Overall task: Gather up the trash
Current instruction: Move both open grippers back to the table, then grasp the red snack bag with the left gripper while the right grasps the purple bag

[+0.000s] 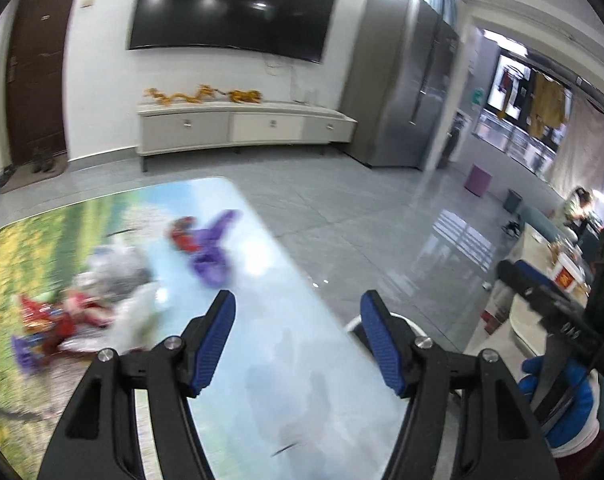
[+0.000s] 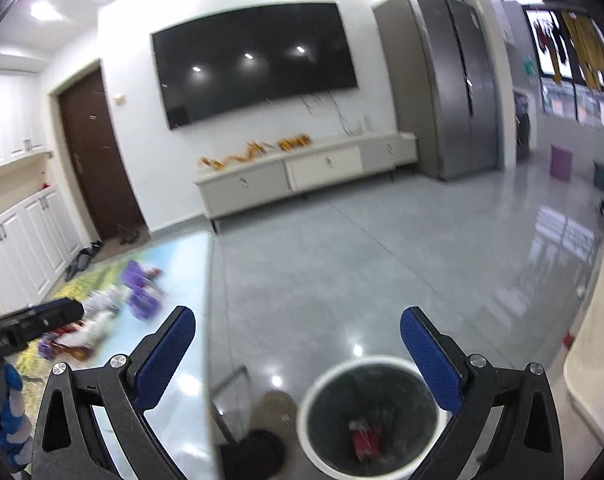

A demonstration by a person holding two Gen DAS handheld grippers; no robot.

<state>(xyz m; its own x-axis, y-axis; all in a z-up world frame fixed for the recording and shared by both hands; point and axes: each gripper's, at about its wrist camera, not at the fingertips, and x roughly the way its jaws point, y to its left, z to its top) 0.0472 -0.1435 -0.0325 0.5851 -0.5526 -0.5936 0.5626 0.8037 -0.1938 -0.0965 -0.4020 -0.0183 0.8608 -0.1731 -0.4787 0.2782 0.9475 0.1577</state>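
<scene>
Blurred trash lies on a table with a landscape-print top (image 1: 286, 360): a purple wrapper (image 1: 214, 244), a red wrapper (image 1: 184, 236), crumpled white and grey plastic (image 1: 122, 280) and red wrappers (image 1: 58, 320). My left gripper (image 1: 298, 320) is open and empty above the table's right edge, right of the trash. My right gripper (image 2: 298, 336) is open and empty above a white-rimmed bin with a black liner (image 2: 371, 416) on the floor; a red wrapper (image 2: 363, 440) lies inside. The table trash also shows in the right wrist view (image 2: 142, 296).
A grey tiled floor (image 2: 341, 260) lies beyond the table. A TV (image 1: 234, 4) hangs over a low white cabinet (image 1: 242, 128). A grey fridge (image 1: 401, 84) stands at the right. A second cream table (image 1: 541, 304) with items is at far right.
</scene>
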